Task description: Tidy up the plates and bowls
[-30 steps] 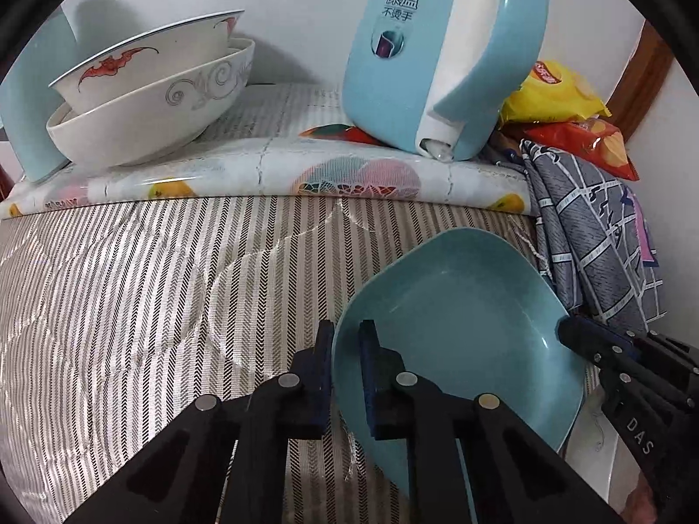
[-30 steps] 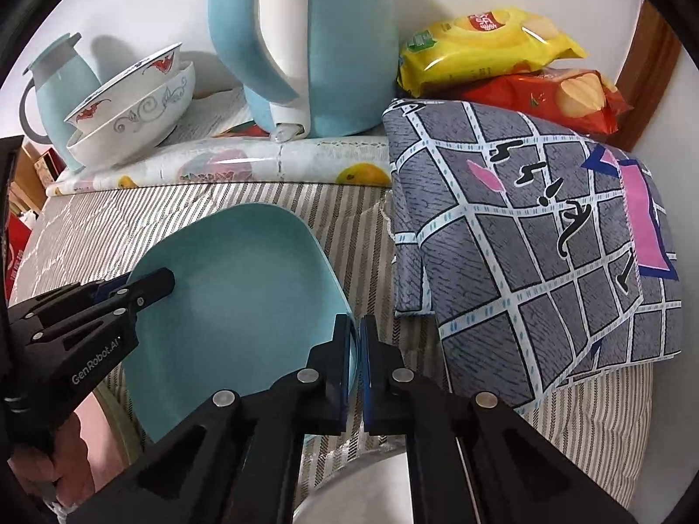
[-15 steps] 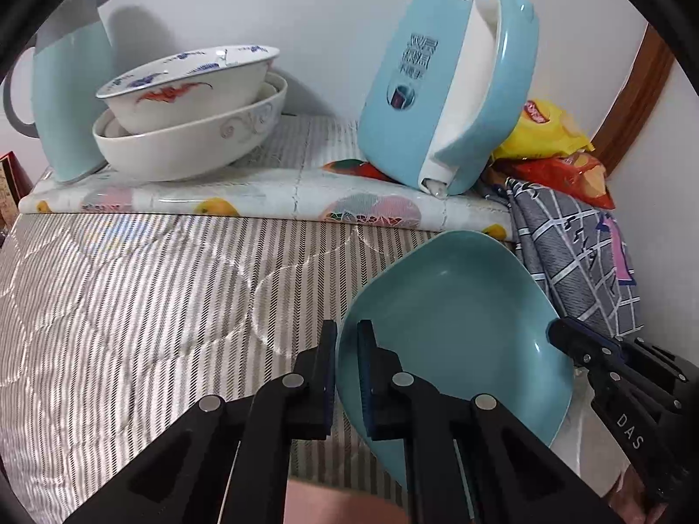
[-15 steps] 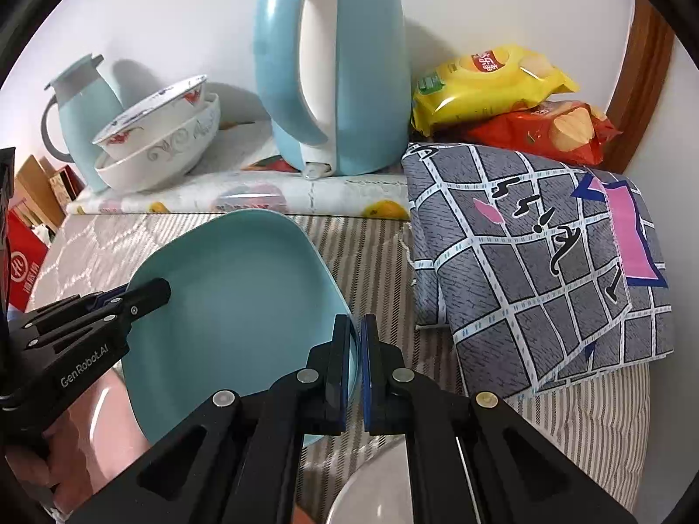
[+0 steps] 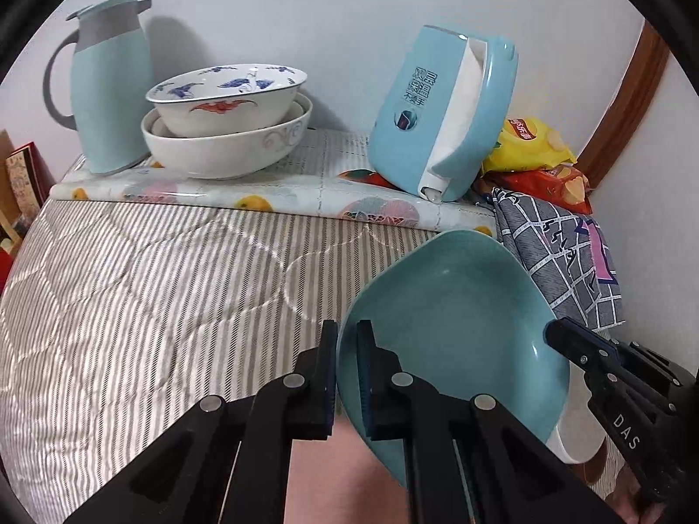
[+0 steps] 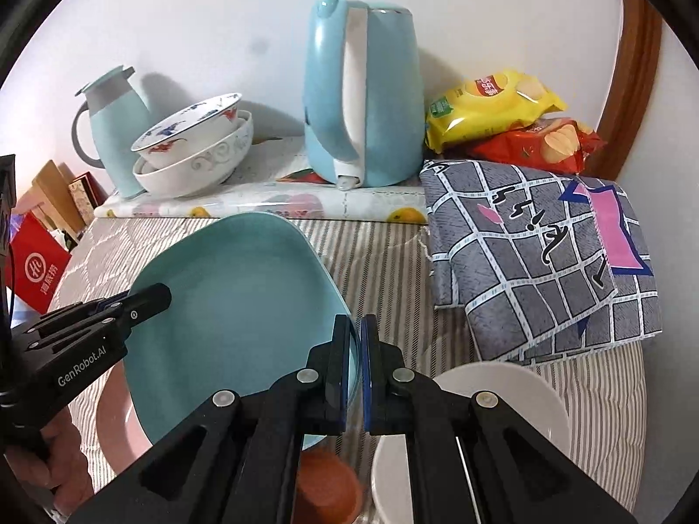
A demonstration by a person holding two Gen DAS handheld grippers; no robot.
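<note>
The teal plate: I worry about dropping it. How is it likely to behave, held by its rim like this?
The teal plate looks glazed and glossy, so probably slippery in a thin rim pinch. It seems rigid, likely ceramic and breakable. With the left claw and right claw on opposite edges, tipping seems less likely.

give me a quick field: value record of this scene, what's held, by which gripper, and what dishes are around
held item: teal plate, lifted and tilted above the striped cloth
left hand-held gripper: shut on the plate's left rim
right hand-held gripper: shut on the plate's right rim
stacked dishes: painted bowl nested in white bowl, on the rear mat
below the plate: white plate, pink plate
others: kettle, jug, snack bags
</note>
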